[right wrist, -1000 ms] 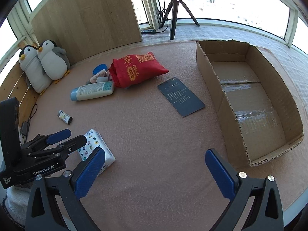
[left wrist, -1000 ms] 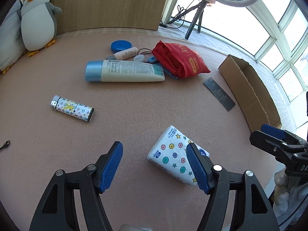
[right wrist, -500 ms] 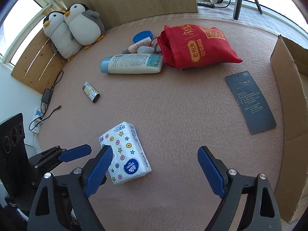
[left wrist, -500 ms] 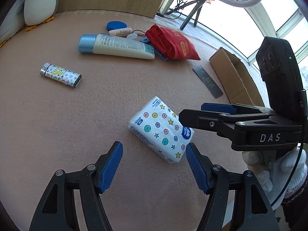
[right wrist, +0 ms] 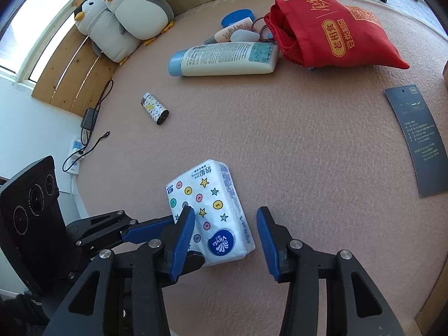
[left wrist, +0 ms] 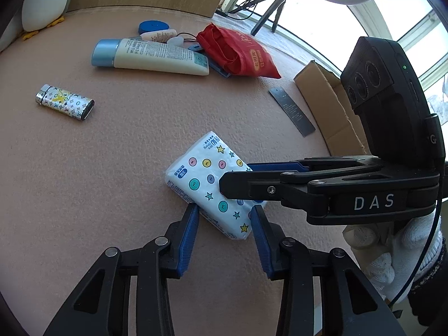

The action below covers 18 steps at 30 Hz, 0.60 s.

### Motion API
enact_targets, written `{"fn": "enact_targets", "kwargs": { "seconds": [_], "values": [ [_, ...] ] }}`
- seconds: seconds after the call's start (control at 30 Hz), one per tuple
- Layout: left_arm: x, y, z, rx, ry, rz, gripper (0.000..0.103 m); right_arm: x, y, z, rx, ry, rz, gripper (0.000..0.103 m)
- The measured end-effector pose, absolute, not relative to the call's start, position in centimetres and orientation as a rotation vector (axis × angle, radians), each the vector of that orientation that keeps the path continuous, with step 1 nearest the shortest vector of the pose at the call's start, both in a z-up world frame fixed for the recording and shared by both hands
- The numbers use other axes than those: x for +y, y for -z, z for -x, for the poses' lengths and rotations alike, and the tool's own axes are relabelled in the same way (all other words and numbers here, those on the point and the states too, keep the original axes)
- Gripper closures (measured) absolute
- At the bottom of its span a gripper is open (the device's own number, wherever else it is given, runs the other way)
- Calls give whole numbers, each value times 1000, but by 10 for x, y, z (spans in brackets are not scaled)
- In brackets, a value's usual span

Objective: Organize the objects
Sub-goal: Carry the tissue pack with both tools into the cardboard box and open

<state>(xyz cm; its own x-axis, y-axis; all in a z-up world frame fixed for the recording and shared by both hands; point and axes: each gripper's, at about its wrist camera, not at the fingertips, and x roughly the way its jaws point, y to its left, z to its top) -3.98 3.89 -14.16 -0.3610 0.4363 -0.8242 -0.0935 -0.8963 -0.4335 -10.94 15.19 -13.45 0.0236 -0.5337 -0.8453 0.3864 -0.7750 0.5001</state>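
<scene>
A white tissue pack [left wrist: 207,173] [right wrist: 210,196] printed with stars and coloured dots lies flat on the pink mat. Both grippers point down at its near end. My left gripper [left wrist: 224,224] has its jaws closing, and the pack's near corner sits between the blue pads, which stand right at its edges without visibly squeezing it. My right gripper [right wrist: 225,229] [left wrist: 238,176] comes in from the right in the left wrist view. Its jaws are closing too: the left pad overlaps the pack's side and a small gap shows at the right pad.
Farther back lie a patterned lighter [left wrist: 64,103], a cream tube with a blue cap [left wrist: 156,56], a red bag [left wrist: 240,53] and small toiletries. A black card [right wrist: 417,142] and an open cardboard box [left wrist: 330,106] are on the right. Two plush penguins [right wrist: 123,16] and cables [right wrist: 84,128] are at the left.
Both grippers have come down over the tissue pack and narrowed their jaws around it. The right gripper swung left from facing the box into the left wrist view.
</scene>
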Motion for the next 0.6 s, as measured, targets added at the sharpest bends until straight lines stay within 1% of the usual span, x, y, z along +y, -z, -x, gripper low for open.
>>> {"fn": "enact_targets", "kwargs": {
  "seconds": [0.27, 0.6],
  "values": [
    [56, 120, 44, -367, -2328, 1486, 61, 165, 129, 104, -241, 1828, -1664, 66],
    [133, 61, 68, -206, -2295, 1281, 61, 233, 69, 95, -331, 2061, -1536, 66]
  ]
}}
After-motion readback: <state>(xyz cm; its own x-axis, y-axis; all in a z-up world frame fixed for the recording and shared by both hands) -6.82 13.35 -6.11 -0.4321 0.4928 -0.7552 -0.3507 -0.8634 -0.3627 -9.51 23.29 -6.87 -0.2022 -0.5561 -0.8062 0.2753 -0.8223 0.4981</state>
